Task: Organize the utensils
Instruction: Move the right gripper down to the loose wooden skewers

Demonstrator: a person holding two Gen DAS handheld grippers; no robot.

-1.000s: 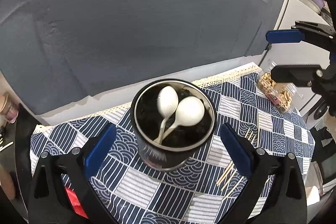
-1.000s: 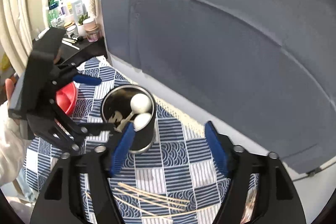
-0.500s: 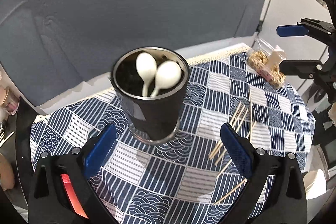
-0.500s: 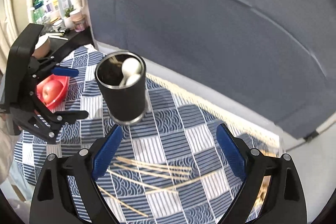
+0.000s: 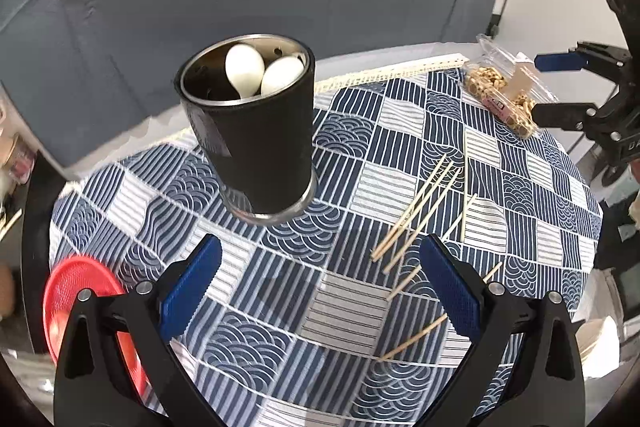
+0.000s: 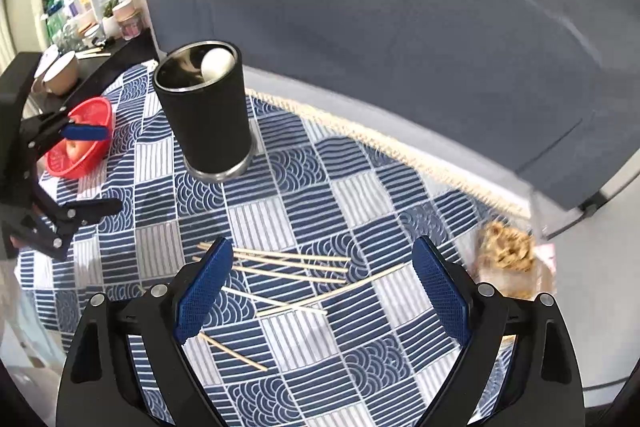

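Two white spoons (image 5: 260, 73) stand in the black metal-rimmed cup (image 5: 256, 143) on the checked-cloth surface (image 5: 344, 307); thin wooden skewers (image 5: 420, 203) lie scattered right of it, a red plastic basket (image 5: 76, 303) near left.

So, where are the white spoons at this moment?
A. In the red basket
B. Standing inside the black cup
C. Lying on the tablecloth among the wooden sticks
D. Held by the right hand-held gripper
B: the rounded heads of the white spoons show above the rim of the black cup, while only the wooden sticks lie loose on the tablecloth.
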